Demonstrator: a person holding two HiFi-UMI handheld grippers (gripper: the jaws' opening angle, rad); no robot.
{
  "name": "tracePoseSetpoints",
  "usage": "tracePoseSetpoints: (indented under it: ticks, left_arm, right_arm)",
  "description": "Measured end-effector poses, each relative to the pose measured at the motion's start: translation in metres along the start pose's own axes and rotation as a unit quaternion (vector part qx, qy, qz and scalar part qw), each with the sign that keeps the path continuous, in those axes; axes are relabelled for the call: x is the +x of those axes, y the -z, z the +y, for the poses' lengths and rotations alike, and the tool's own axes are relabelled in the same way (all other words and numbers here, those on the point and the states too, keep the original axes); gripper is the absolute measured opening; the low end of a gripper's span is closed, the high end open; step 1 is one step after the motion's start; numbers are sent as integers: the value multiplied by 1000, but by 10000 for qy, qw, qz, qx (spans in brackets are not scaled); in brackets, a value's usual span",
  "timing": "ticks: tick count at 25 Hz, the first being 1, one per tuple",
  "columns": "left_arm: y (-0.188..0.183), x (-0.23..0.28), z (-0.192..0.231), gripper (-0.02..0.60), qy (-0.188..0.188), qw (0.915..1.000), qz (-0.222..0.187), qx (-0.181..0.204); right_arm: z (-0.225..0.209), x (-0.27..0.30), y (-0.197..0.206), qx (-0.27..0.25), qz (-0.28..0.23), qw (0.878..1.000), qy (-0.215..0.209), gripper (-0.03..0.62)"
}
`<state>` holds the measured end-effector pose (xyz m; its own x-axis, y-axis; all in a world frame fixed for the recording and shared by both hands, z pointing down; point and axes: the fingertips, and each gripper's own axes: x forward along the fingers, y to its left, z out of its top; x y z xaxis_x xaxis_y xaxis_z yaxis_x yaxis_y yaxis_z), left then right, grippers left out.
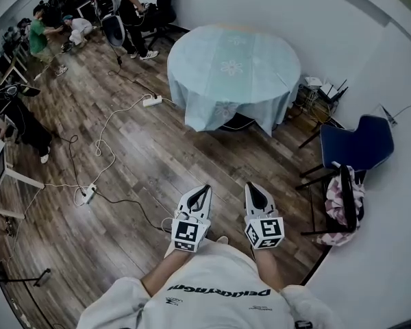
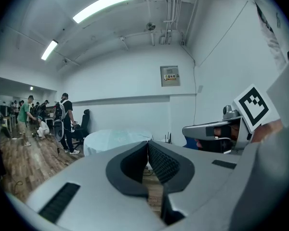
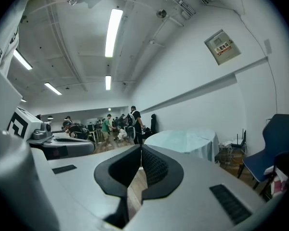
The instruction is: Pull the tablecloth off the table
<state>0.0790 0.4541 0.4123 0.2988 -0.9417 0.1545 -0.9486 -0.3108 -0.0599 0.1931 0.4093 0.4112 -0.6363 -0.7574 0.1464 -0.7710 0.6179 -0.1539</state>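
A pale blue tablecloth (image 1: pixel 233 74) with flower prints covers a round table across the room and hangs down its sides. It also shows in the left gripper view as the tablecloth (image 2: pixel 113 141) and in the right gripper view as the tablecloth (image 3: pixel 185 141). My left gripper (image 1: pixel 204 189) and right gripper (image 1: pixel 252 186) are held side by side close to my chest, well short of the table. Both are shut with nothing between the jaws. The left gripper (image 2: pixel 148 143) and right gripper (image 3: pixel 141 148) point toward the table.
A blue chair (image 1: pixel 359 146) with clothes hung beside it stands at the right wall. White cables and a power strip (image 1: pixel 152 101) lie on the wooden floor left of the table. Several people (image 1: pixel 51 36) work at the far left. More cables and gear (image 1: pixel 322 91) sit behind the table.
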Motion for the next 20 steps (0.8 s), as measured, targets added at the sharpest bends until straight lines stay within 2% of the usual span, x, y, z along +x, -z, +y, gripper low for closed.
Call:
tracePoseSetpoints:
  ticks: [7, 13, 20]
  left_arm:
    - [11, 32, 16, 17, 86, 9999, 43, -61]
    - [16, 77, 61, 17, -4, 9996, 133, -246]
    - [11, 158, 129, 17, 128, 9994, 201, -267]
  right_arm:
    - [-18, 30, 10, 18, 207, 9998, 75, 38]
    - [-33, 88, 4, -14, 322, 9995, 50, 38]
    - [-66, 180, -7, 143, 408, 9988, 239, 38]
